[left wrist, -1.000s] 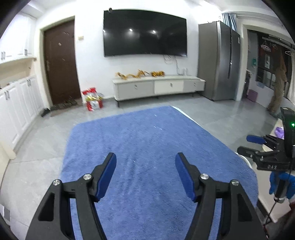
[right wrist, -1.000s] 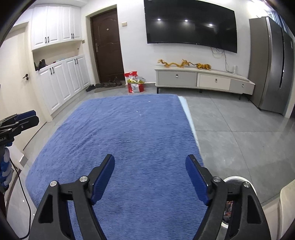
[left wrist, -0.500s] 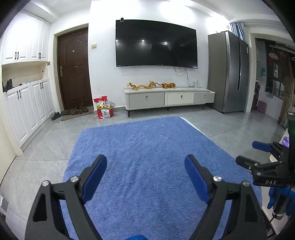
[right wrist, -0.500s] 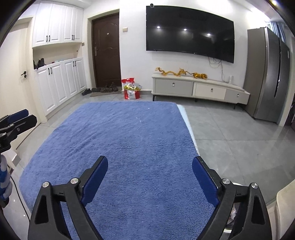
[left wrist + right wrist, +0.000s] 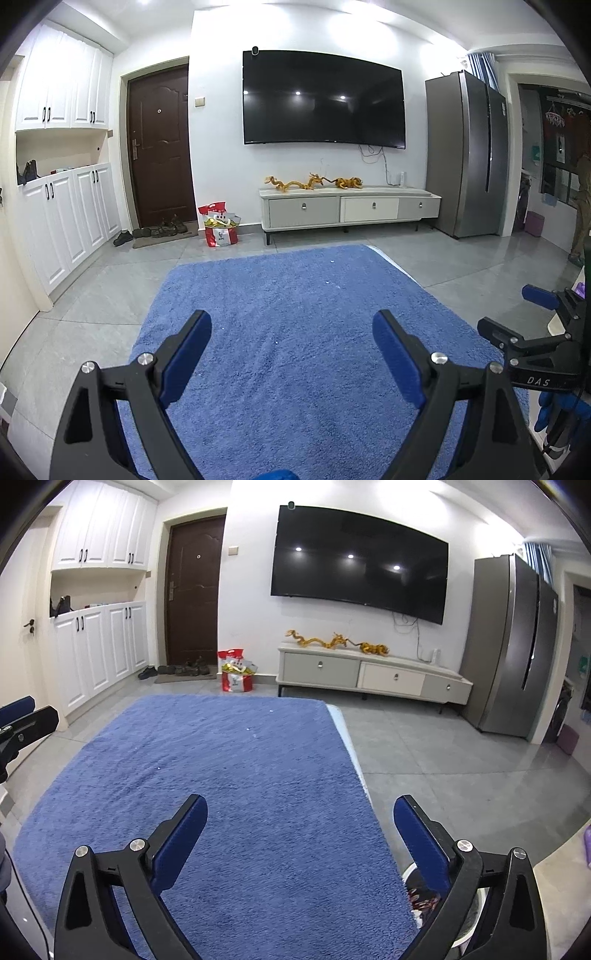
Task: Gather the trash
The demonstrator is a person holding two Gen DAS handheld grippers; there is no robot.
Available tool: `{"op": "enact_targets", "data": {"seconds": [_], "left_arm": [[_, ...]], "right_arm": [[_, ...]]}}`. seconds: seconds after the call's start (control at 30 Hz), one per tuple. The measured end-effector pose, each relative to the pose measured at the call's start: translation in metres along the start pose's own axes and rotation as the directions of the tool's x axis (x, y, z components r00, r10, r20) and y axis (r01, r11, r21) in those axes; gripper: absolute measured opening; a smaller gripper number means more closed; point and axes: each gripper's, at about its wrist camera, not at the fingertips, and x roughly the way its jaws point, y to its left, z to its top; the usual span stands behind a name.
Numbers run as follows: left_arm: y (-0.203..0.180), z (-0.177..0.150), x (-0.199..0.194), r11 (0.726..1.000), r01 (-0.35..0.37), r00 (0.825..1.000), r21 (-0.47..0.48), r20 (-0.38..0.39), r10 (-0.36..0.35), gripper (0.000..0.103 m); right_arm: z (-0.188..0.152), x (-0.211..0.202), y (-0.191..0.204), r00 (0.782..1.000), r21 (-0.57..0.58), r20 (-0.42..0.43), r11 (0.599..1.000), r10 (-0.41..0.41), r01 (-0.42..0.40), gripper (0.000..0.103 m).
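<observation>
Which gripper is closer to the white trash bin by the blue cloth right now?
Right. The white bin sits just under the right gripper, below its right-hand finger. The left gripper hangs over the blue cloth, farther left; its view shows no bin.

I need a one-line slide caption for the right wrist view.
Open right hand-held gripper above a blue cloth, with a white bin beside its edge.

White round trash bin [image 5: 412,873] at about 5 o'clock in the right wrist view, standing on the floor just beside the blue-covered surface [image 5: 236,775], mostly hidden behind the right tool's finger. Red-and-dark crumpled scraps [image 5: 421,901] inside, too hidden to identify.
</observation>
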Motion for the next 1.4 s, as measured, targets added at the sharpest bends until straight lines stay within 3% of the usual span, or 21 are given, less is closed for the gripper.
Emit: {"op": "enact_targets", "data": {"seconds": [0.33, 1.4], "left_arm": [[-0.007, -0.003, 0.006, 1.000, -0.006, 1.000, 0.015, -0.011, 0.006, 0.089], [-0.022, -0.014, 0.012, 0.999, -0.005, 1.000, 0.036, -0.019, 0.005, 0.089]], "right_arm": [[0.001, -0.004, 0.010, 0.999, -0.033, 0.022, 0.998, -0.048, 0.049, 0.101], [0.003, -0.009, 0.007, 0.997, -0.021, 0.041, 0.998, -0.059, 0.060, 0.101]]}}
